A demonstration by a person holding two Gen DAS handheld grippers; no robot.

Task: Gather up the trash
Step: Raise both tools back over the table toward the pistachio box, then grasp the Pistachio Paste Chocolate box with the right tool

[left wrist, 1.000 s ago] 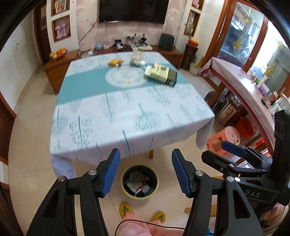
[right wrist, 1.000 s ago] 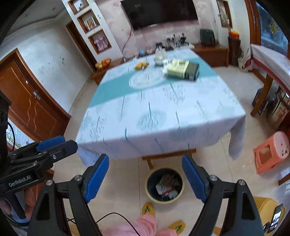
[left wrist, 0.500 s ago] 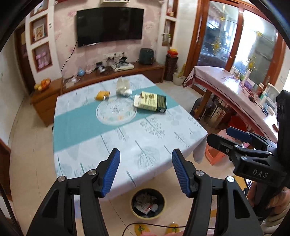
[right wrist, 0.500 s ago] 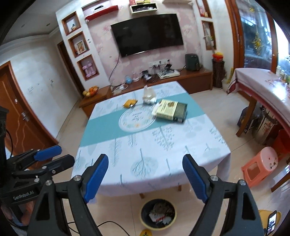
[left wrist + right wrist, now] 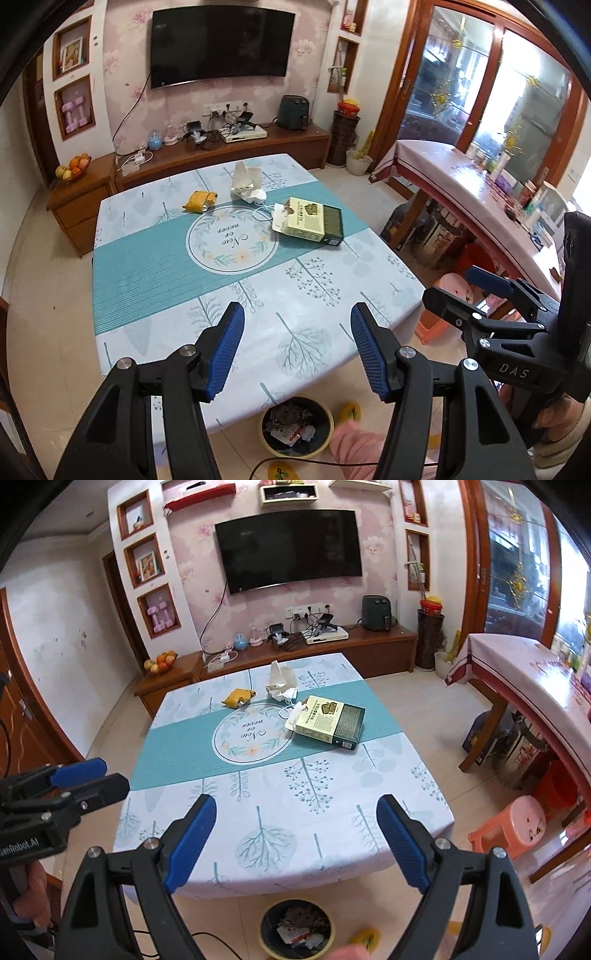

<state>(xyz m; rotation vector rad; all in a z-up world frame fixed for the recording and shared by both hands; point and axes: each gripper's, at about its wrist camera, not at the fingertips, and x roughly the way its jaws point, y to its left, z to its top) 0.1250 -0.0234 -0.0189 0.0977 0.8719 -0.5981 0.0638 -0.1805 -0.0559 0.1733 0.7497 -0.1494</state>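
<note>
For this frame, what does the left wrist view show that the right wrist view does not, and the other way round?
Only the left wrist view: cluttered pink counter.
Only the right wrist view: brown door, shelves above the TV.
Both: table with green box, yellow wrapper and crumpled white paper; part-filled bin on the floor; left hand-held gripper and right hand-held gripper, both open and empty.

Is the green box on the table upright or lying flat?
Lying flat. The green box rests on its broad face on the teal band of the tablecloth, torn end toward the tissues.
</note>
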